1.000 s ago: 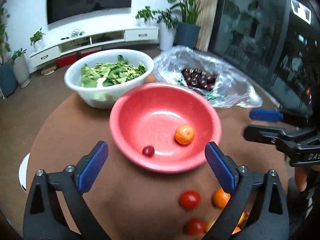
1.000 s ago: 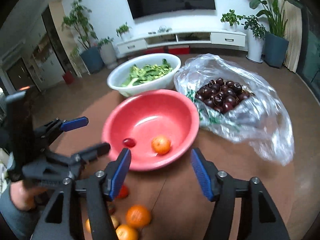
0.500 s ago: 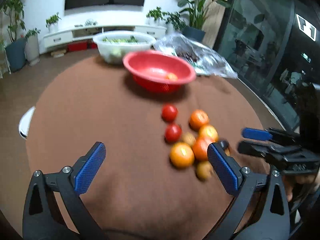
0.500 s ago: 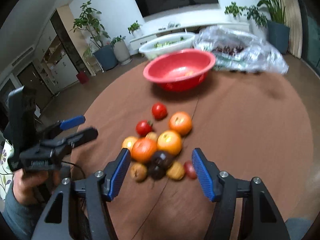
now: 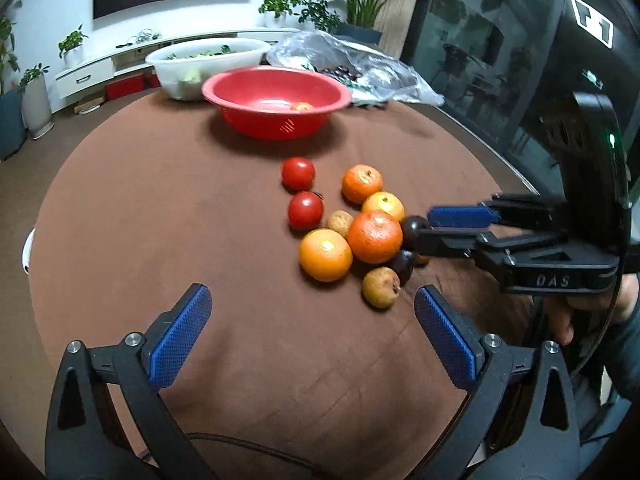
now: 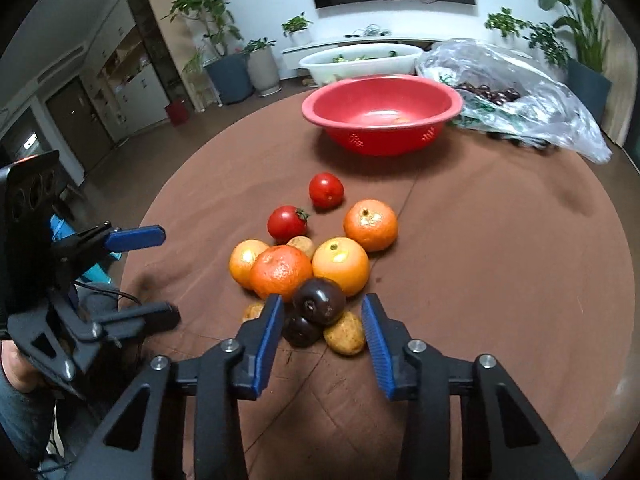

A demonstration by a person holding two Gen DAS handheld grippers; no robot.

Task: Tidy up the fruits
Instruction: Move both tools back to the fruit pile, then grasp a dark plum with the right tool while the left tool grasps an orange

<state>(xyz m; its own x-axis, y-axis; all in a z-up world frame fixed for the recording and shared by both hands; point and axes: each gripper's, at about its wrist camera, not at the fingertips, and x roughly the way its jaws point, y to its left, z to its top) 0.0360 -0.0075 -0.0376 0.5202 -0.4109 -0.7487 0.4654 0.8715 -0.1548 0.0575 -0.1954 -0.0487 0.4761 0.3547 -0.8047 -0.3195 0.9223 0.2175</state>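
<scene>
A pile of fruit lies on the brown round table (image 5: 160, 208): oranges (image 5: 375, 236) (image 6: 340, 266), two tomatoes (image 5: 305, 210) (image 6: 326, 190), small brownish fruits (image 5: 381, 287) and dark plums (image 6: 319, 301). A red bowl (image 5: 276, 100) (image 6: 382, 114) at the far side holds an orange fruit (image 5: 302, 106). My right gripper (image 6: 322, 320) is open, its fingers on either side of the dark plums without closing on them. My left gripper (image 5: 312, 316) is open and empty, just short of the pile.
Behind the red bowl stand a white bowl of greens (image 5: 208, 64) (image 6: 360, 62) and a clear plastic bag of dark fruit (image 5: 352, 68) (image 6: 516, 92). The table edge curves round on all sides. The right gripper shows in the left wrist view (image 5: 452, 224).
Both grippers have pulled back from over the red bowl and dropped low toward the fruit pile. The right gripper has narrowed and now straddles the dark plums.
</scene>
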